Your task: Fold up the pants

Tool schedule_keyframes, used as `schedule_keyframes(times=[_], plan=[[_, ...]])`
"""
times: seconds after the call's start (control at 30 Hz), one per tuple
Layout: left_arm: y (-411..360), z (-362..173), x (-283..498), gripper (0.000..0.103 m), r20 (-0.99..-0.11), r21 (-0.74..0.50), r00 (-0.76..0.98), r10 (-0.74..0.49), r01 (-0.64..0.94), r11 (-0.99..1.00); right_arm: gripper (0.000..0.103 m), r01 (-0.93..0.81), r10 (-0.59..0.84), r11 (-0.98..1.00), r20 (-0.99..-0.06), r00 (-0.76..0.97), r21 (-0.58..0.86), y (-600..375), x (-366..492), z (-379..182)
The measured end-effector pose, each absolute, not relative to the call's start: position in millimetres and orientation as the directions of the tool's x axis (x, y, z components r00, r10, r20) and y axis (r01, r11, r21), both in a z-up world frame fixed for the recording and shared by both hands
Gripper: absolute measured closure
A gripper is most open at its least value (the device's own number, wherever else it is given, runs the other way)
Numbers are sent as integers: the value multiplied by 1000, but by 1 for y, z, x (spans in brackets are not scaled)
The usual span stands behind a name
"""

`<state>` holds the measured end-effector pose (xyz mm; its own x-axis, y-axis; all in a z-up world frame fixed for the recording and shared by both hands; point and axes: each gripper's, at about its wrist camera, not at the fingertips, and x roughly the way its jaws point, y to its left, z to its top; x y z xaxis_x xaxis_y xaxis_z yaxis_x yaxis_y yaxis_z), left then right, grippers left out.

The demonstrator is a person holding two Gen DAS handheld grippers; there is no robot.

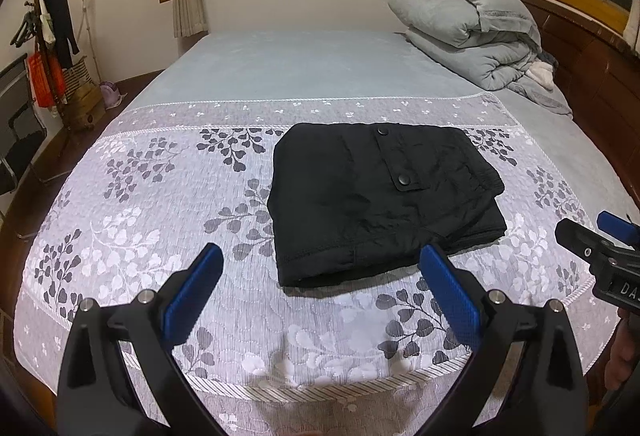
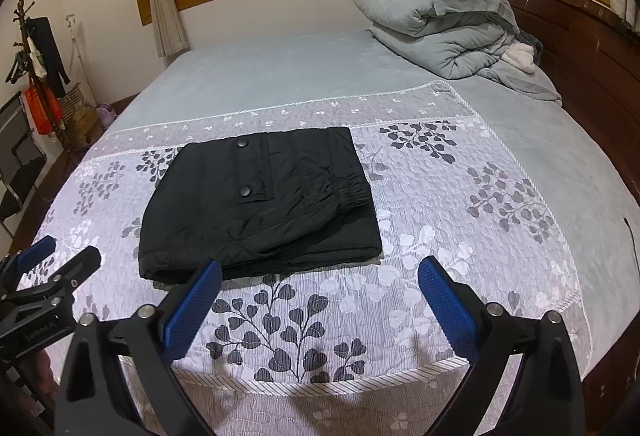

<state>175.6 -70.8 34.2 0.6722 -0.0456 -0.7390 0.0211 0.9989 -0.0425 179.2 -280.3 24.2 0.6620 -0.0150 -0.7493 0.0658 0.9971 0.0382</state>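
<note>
The black, thin woven pants [image 1: 380,196], already folded into a compact squarish stack, are seen lying flat on the white quilted bedspread with grey leaf print [image 1: 160,196], near the foot edge of the bed and well apart from the bundled grey duvet [image 1: 468,28] at the dark wooden headboard [image 1: 592,56]. A flapped pocket with two dark snap buttons [image 2: 244,191] is turned upward, and a gathered elastic waistband [image 2: 352,192] is visible at the stack's right side. The fabric is judged to be light, soft and limp, somewhat slick, and in no way fragile; layers would likely slide over one another if only the top one were taken. A hold is best taken at the near corners of the stack, with every layer pinched together, or at the thicker waistband edge. The left gripper [image 1: 322,268] is held with its blue pads spread wide, empty, just short of the stack's near edge. The right gripper [image 2: 320,280] is likewise spread and empty, near the stack's near right corner, touching nothing.
</note>
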Motion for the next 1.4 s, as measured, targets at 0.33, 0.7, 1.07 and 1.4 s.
schedule_keyframes(times=[0.33,0.7,1.07,1.4], plan=[[-67,30,176,5,-746,-45,665,-38,6,999,4,60,-11,997,-752,659,38,-280,179,21],[-66,29,177,5,-744,-43,667,-37,6,999,4,56,-9,998,-756,654,36,-281,181,18],[-65,29,177,5,-745,-40,666,-37,10,999,4,54,-8,998,-757,653,37,-280,181,17],[-65,29,179,4,-744,-65,665,-66,26,998,4,55,-8,998,-763,647,37,-281,184,14]])
